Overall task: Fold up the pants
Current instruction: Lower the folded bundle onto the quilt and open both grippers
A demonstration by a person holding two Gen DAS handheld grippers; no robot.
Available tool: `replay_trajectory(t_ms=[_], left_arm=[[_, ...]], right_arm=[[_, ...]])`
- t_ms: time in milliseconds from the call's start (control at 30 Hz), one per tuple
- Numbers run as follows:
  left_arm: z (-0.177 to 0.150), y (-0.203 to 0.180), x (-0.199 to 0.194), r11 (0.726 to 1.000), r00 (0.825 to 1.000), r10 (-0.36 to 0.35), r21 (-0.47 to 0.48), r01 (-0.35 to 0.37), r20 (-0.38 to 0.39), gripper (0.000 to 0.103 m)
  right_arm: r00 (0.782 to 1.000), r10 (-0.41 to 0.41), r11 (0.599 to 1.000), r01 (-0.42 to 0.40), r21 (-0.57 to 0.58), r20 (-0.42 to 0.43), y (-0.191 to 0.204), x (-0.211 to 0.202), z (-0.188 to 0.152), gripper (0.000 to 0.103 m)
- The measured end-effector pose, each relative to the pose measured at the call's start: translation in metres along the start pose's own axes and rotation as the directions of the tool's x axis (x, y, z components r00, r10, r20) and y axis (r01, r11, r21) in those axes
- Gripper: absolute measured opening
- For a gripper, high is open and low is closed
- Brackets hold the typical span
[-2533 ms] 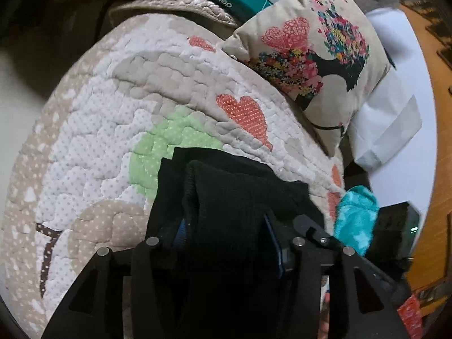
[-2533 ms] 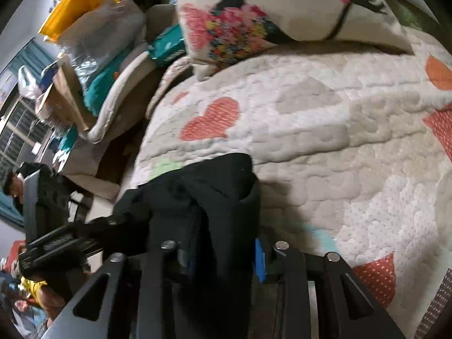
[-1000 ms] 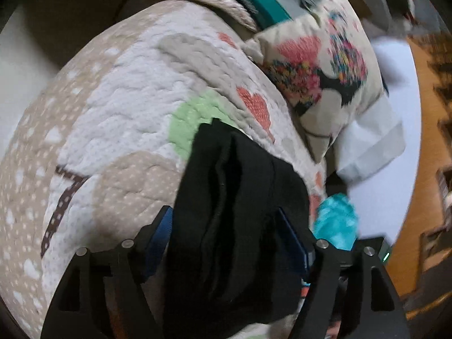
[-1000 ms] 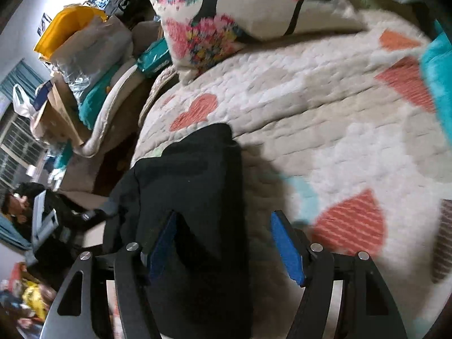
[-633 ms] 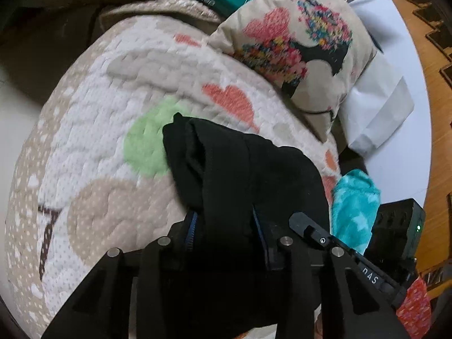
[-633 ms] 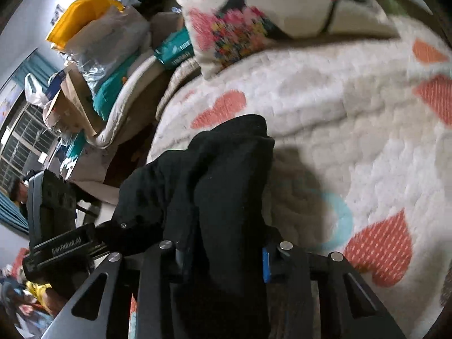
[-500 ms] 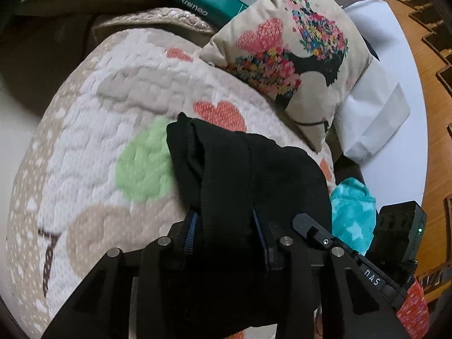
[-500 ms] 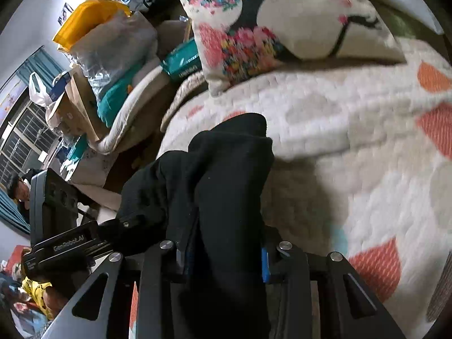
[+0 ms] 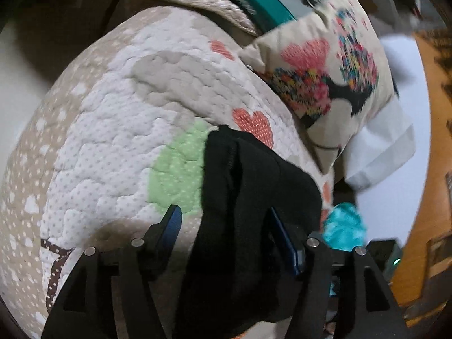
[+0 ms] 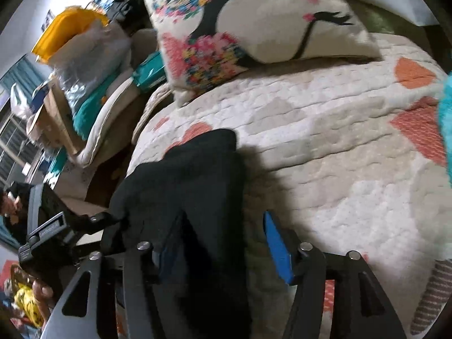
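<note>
The black pants [image 9: 248,197] lie folded in a thick bundle on the quilted bed cover [image 9: 113,130]. My left gripper [image 9: 226,226] is open, its blue-padded jaws spread on either side of the bundle's near end. In the right wrist view the same bundle [image 10: 192,186] lies on the cover [image 10: 339,147]. My right gripper [image 10: 220,234] is open too, one pad at the bundle's edge and the other over bare quilt. The left gripper's body [image 10: 59,228] shows at the left of the right wrist view.
A flowered cushion [image 9: 333,65] leans at the head of the cover, also in the right wrist view [image 10: 248,19]. A turquoise cloth [image 9: 344,226] lies at the right edge. White bedding [image 9: 384,147] sits beyond. Piled bags and boxes [image 10: 73,65] stand left of the bed.
Both grippers were shut on the black bundle half a second ago. Now both have opened and let it go; the bundle rests on the quilt.
</note>
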State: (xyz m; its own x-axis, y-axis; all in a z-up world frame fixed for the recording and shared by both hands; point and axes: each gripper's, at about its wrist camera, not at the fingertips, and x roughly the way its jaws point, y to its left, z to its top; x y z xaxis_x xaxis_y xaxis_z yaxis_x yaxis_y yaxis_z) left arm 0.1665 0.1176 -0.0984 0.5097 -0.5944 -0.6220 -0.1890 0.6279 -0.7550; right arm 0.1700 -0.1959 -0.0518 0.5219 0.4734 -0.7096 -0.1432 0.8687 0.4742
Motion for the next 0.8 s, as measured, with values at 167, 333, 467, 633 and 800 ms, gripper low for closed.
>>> replay_trajectory(t_ms=[167,333,467,633,800], left_arm=[[0.001,0.015,-0.028,0.997,0.997,0.050,-0.067,-0.045,0.060,0.063],[-0.016,0.021,-0.056,0.991,0.989,0.110,-0.084,-0.102,0.094,0.064],[-0.042,0.004,-0.078,0.978,0.968,0.202,0.015,-0.206,0.151,0.064],[-0.089,-0.024,-0.101,0.924,0.919,0.313,0.148,-0.353,0.242,0.064],[-0.147,-0.049,-0.121,0.845,0.861,0.369,0.258,-0.468,0.350,0.064]], right_arm=[[0.995,-0.085,0.996,0.085,0.004,0.052,-0.006,-0.030,-0.004,0.063],[0.989,-0.138,0.990,0.139,-0.022,0.053,0.003,-0.063,-0.018,0.063],[0.986,-0.159,0.982,0.162,-0.096,0.044,0.027,-0.086,-0.049,0.066],[0.982,-0.186,0.965,0.190,-0.181,0.039,0.051,-0.098,-0.093,0.067],[0.978,-0.197,0.950,0.208,-0.234,0.066,0.070,-0.112,-0.128,0.068]])
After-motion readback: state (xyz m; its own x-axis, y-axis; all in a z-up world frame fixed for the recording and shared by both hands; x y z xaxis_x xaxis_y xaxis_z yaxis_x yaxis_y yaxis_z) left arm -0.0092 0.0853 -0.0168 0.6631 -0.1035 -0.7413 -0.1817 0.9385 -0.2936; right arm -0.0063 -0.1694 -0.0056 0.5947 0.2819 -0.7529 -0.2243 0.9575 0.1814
